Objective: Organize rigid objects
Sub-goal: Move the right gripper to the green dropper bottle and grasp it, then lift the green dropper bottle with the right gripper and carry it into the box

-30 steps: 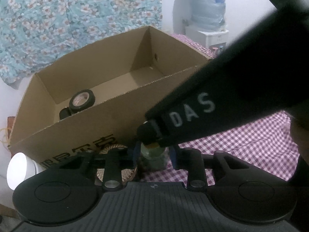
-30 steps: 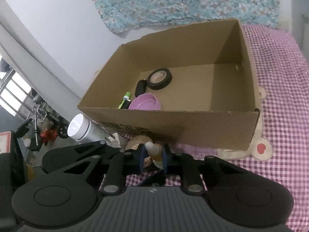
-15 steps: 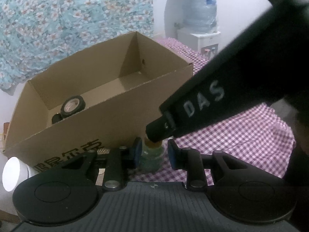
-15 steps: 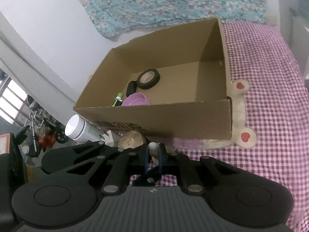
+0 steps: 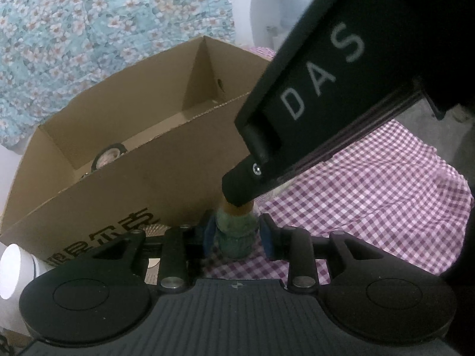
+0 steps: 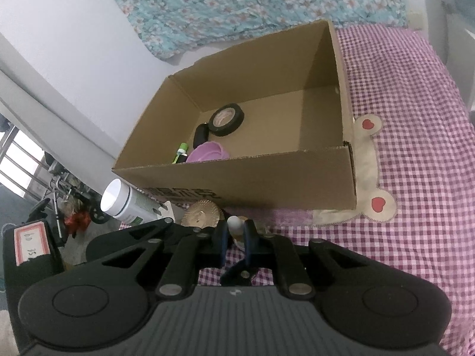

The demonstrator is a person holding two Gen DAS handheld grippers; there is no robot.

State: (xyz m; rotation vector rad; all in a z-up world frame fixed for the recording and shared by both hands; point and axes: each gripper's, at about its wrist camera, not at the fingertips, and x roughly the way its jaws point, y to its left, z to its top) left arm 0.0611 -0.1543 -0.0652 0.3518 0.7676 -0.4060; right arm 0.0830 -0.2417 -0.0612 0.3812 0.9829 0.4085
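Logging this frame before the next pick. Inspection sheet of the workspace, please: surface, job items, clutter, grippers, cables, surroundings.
Surface: purple checked cloth with a beige heart patch.
Job's things: open cardboard box holding a black tape roll, a purple lid, a green-tipped tube and a dark oblong item; small bottle on the cloth in front of the box.
Clutter: white canister lying on its side; golden ridged disc.
Grippers: left hand-held gripper open around the bottle's body; right hand-held gripper shut on the bottle's top.
Cables: nothing seen.
Surroundings: floral fabric, white wall.
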